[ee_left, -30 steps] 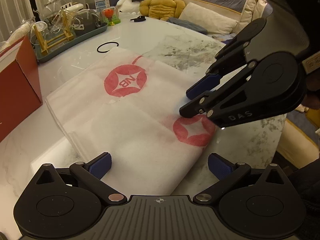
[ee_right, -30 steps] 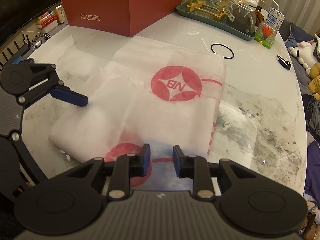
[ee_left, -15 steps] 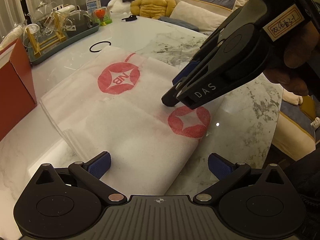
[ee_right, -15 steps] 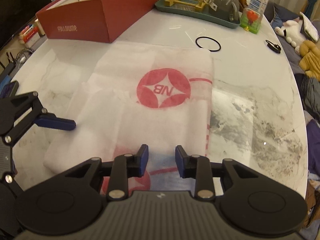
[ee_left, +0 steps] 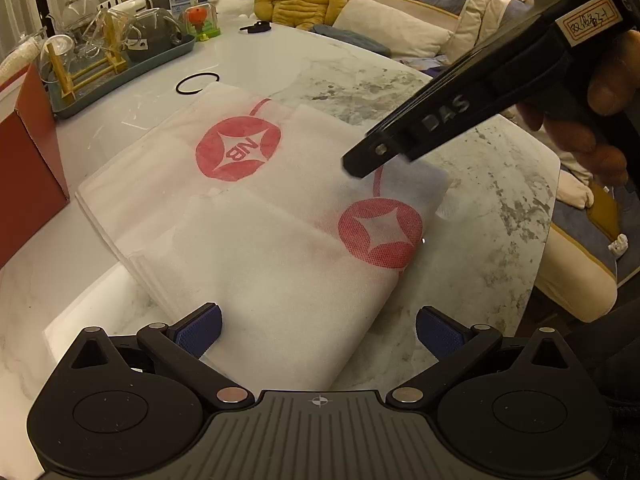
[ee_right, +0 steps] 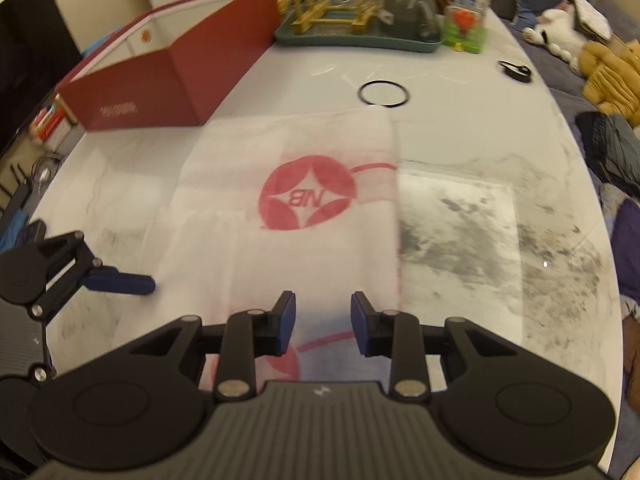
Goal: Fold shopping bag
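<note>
A white shopping bag point(ee_left: 256, 240) with red round logos lies folded flat on the marble table; it also shows in the right wrist view point(ee_right: 304, 216). My left gripper point(ee_left: 318, 330) is open wide over the bag's near edge, holding nothing. My right gripper point(ee_right: 323, 322) is open a little, its blue pads above the bag's near right part, holding nothing. In the left wrist view the right gripper point(ee_left: 360, 160) hangs over the bag near the red handle line. The left gripper's blue fingertip point(ee_right: 120, 282) shows at the bag's left edge.
A red box point(ee_right: 168, 80) stands left of the bag. A green tray with glassware point(ee_right: 360, 28) sits at the back. A black ring point(ee_right: 383, 93) lies just beyond the bag. A black clip point(ee_right: 516, 72) lies far right. A sofa with plush toys point(ee_left: 308, 0) is behind the table.
My right gripper has lifted and pulled back over the bag's near right part, its jaws slightly wider. The left gripper stays open at the near edge. The bag lies as before.
</note>
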The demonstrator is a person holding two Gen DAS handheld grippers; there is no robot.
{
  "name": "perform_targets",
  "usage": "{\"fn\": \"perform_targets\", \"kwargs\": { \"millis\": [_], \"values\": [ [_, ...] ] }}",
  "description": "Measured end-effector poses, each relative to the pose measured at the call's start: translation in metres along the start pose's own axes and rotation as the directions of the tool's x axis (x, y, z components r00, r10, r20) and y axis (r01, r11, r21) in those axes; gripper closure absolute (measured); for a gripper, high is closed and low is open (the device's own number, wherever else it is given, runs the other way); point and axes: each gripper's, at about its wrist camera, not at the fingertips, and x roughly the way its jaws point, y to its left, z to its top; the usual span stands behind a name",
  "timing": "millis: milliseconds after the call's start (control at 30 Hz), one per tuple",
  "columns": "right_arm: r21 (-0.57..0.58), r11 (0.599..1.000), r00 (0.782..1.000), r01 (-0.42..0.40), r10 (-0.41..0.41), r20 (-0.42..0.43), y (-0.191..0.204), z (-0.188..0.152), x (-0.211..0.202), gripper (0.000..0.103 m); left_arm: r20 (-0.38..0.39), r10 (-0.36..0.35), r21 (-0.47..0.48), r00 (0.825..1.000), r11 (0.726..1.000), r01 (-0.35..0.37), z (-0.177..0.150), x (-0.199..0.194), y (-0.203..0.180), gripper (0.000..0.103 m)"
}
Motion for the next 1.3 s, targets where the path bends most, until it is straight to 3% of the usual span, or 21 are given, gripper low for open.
{"fn": "perform_targets", "kwargs": {
  "millis": [100, 267, 400, 533, 600, 667, 767, 900, 1033, 1100, 1167, 1300],
  "values": [
    [0.087, 0.996, 1.000, -0.006, 0.006, 0.003, -0.027, -0.007, -0.006, 0.072, -0.001, -0.004, 0.005, 1.000, 1.000, 0.004, 0.000, 0.000, 0.001, 0.000],
    [0.236, 0.965, 0.991, -0.119, 0.128, -0.026, -0.067, -0.028, -0.003, 0.062, -0.003, -0.021, -0.018, 1.000, 1.000, 0.021, 0.002, -0.001, 0.005, 0.000],
    [0.375, 0.881, 0.953, -0.286, 0.304, 0.013, -0.081, -0.036, 0.004, 0.061, 0.001, -0.043, -0.051, 0.999, 0.998, 0.043, 0.003, -0.001, 0.010, 0.000],
    [0.439, 0.821, 0.920, -0.365, 0.392, 0.033, -0.089, -0.036, 0.012, 0.061, -0.006, -0.038, -0.046, 0.999, 0.998, 0.038, 0.003, -0.001, 0.009, 0.000],
    [0.471, 0.804, 0.918, -0.363, 0.396, 0.031, -0.094, -0.036, 0.012, 0.081, -0.008, -0.037, -0.048, 0.999, 0.998, 0.037, 0.003, -0.001, 0.009, 0.000],
    [0.486, 0.786, 0.910, -0.383, 0.412, 0.051, -0.096, -0.038, 0.008, 0.087, -0.011, -0.038, -0.049, 0.999, 0.998, 0.037, 0.003, -0.001, 0.010, 0.000],
    [0.492, 0.733, 0.865, -0.469, 0.493, 0.090, -0.093, -0.037, -0.001, 0.087, -0.011, -0.047, -0.052, 0.999, 0.998, 0.047, 0.004, -0.001, 0.012, 0.000],
    [0.432, 0.747, 0.840, -0.506, 0.540, 0.050, -0.074, -0.031, -0.008, 0.085, -0.017, -0.057, -0.052, 0.998, 0.997, 0.056, 0.006, -0.001, 0.015, 0.000],
    [0.427, 0.782, 0.868, -0.454, 0.496, 0.015, -0.082, -0.036, -0.013, 0.078, -0.016, -0.048, -0.046, 0.999, 0.998, 0.048, 0.005, -0.001, 0.013, 0.000],
    [0.435, 0.800, 0.887, -0.413, 0.461, -0.006, -0.089, -0.042, -0.014, 0.064, -0.017, -0.041, -0.047, 0.999, 0.998, 0.040, 0.005, 0.000, 0.011, 0.000],
    [0.439, 0.820, 0.908, -0.369, 0.418, -0.018, -0.098, -0.049, -0.016, 0.057, -0.017, -0.038, -0.052, 0.999, 0.998, 0.037, 0.006, 0.000, 0.011, 0.000],
    [0.458, 0.816, 0.917, -0.353, 0.399, -0.005, -0.111, -0.060, -0.019, 0.054, -0.023, -0.029, -0.054, 0.999, 0.998, 0.028, 0.007, 0.001, 0.009, 0.000]
  ]
}}
